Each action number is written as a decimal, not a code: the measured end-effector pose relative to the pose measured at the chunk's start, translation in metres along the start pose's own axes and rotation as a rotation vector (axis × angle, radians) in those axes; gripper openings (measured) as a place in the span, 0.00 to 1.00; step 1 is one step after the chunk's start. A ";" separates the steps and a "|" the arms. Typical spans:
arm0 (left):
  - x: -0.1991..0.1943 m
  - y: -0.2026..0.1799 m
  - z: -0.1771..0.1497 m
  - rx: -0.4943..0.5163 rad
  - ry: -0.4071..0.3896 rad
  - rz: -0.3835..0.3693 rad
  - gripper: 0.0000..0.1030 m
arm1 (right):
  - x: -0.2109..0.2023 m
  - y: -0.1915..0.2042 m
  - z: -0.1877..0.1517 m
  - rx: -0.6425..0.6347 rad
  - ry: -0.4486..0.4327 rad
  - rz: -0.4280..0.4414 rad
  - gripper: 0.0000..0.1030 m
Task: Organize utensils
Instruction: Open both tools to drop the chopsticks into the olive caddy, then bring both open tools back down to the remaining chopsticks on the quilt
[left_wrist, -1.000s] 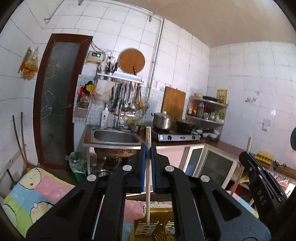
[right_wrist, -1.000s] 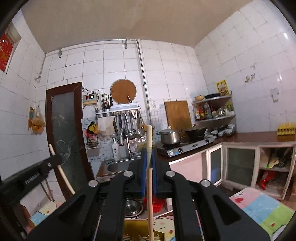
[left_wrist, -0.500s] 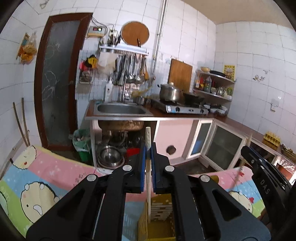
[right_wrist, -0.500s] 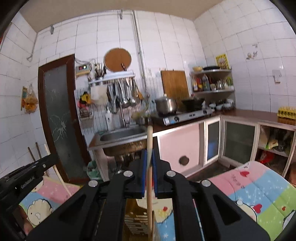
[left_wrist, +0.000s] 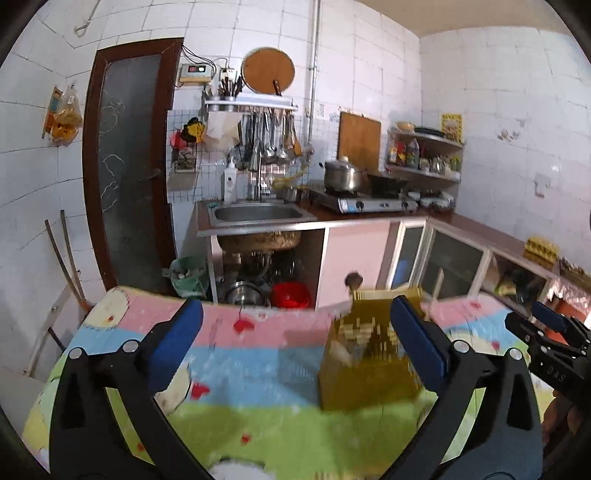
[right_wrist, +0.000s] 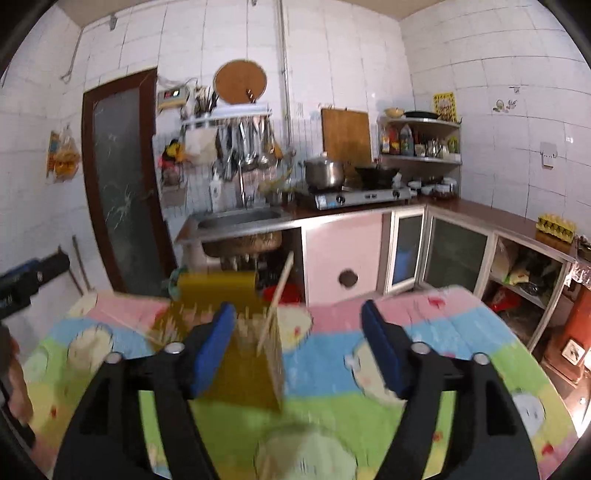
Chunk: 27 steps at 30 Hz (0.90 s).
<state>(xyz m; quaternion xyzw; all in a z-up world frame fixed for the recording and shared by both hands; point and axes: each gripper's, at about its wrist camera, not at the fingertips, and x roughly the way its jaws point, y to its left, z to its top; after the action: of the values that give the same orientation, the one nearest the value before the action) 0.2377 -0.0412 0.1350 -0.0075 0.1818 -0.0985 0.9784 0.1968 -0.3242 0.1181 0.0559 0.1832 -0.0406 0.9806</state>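
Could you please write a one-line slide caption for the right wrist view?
Right gripper opening empty above the yellow utensil basket, a chopstick leaning inside.

Home kitchen – tiled walls, steel sink, gas stove w/ pot, hung ladles.

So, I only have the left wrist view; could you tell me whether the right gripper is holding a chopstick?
Observer: No. The right gripper has its jaws opening, and its pads press on nothing.
Operator: Thank you. Where is a chopstick, then?
Observer: In the right wrist view a chopstick stands in the yellow holder, leaning with its top towards the right of the picture.
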 end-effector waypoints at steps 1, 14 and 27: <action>-0.008 0.000 -0.011 0.019 0.023 0.000 0.95 | -0.011 0.000 -0.012 -0.014 0.011 -0.002 0.77; -0.019 0.007 -0.121 -0.028 0.265 0.057 0.95 | -0.038 -0.007 -0.108 0.026 0.177 -0.063 0.77; 0.020 0.009 -0.177 -0.016 0.434 0.079 0.95 | 0.004 -0.006 -0.160 0.028 0.358 -0.100 0.77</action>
<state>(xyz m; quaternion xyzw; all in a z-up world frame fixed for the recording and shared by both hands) 0.1944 -0.0327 -0.0378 0.0132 0.3891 -0.0578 0.9193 0.1434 -0.3101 -0.0321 0.0667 0.3567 -0.0810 0.9283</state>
